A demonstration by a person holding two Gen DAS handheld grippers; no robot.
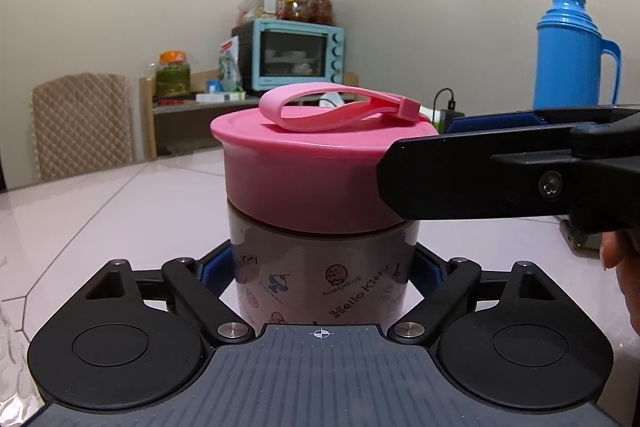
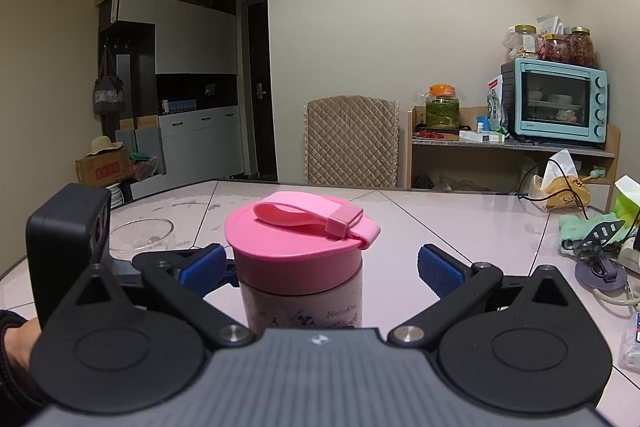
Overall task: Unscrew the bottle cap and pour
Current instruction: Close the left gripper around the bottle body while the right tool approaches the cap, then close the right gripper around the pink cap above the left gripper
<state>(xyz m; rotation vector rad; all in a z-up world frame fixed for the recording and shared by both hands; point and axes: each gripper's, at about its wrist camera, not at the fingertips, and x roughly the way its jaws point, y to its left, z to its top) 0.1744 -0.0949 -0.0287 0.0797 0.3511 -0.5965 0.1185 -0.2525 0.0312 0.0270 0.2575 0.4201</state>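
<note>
Standing upright on the desk [image 2: 460, 223], one bottle [image 1: 320, 279] with one pink cap [image 1: 304, 179] is clenched at its body by the left hand-held gripper [image 1: 322, 273]. The right hand-held gripper [image 2: 320, 265] is spread wide around that cap, both blue pads [image 2: 438, 269] apart from it. One glass bowl [image 2: 140, 239] sits behind-left; three jars [image 2: 554, 45] top one oven [image 2: 556, 103].
</note>
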